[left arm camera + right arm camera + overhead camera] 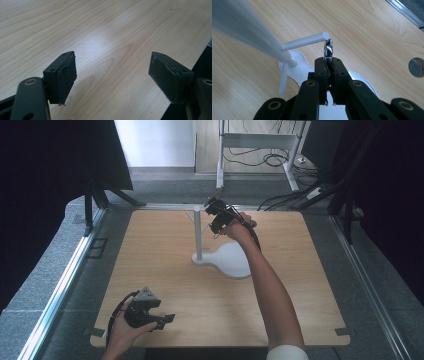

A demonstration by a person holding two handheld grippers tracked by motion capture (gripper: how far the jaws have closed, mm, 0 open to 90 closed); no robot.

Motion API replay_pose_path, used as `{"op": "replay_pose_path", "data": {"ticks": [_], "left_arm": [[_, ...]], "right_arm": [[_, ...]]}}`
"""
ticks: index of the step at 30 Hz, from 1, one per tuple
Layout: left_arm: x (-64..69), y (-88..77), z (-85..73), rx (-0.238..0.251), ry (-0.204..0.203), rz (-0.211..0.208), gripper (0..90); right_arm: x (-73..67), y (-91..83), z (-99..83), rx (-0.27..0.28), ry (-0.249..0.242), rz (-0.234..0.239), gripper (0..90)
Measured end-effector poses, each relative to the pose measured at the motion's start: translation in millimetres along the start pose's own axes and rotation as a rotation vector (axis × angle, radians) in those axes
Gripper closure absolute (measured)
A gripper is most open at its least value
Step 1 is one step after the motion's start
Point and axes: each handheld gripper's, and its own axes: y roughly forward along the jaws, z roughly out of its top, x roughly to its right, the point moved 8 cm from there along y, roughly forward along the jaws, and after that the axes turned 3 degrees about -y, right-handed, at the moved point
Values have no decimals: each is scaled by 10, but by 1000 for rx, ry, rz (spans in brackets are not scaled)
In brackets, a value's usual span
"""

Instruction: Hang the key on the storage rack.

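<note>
Right hand-held gripper [329, 65] clamped on metal ring [328, 48] at white stand's peg [305, 41]; left hand-held gripper [112, 75] wide open, empty, over bench [112, 30]

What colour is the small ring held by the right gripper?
Shiny silver, like polished metal. The ring shows best in the right gripper view, pinched in the right gripper.
</note>
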Motion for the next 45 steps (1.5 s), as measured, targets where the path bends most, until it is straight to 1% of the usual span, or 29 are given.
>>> {"op": "replay_pose_path", "data": {"ticks": [6,8,10,13,15,17,23,26,29,32,35,37,39,41,45], "left_arm": [[-7,-13,4,5,-1,0,228],[-11,-16,3,6,-1,0,228],[-10,-22,5,8,-3,-1,228],[-12,-30,8,11,-4,0,228],[-13,-33,9,13,-5,0,228],[-14,-34,10,13,-5,1,228],[-2,-34,12,11,1,0,228],[1,-32,13,11,1,1,228],[4,-30,13,10,3,1,228],[13,-29,15,9,6,2,228],[13,-28,16,8,6,3,228],[9,-28,14,8,5,3,228],[7,-26,13,8,2,4,228],[5,-24,12,7,2,5,228],[2,-21,11,3,9,8,228]], "right_arm": [[50,6,51,3,10,-6,846],[68,-2,74,3,10,-16,846],[79,-7,97,11,18,-14,845],[88,-11,117,10,16,-23,846],[82,-17,123,9,10,-29,845],[66,-22,125,10,9,-23,845],[25,-35,126,10,2,-24,845],[4,-42,120,14,-12,-30,845],[-16,-47,100,17,-13,-26,844],[-48,-59,91,42,-13,-20,844],[-85,-43,71,43,-19,-6,841],[-111,-33,58,42,-22,3,789],[-149,-30,41,41,-23,27,742],[-166,-44,26,44,-25,19,705],[-197,-100,-15,71,-29,22,638]]}}
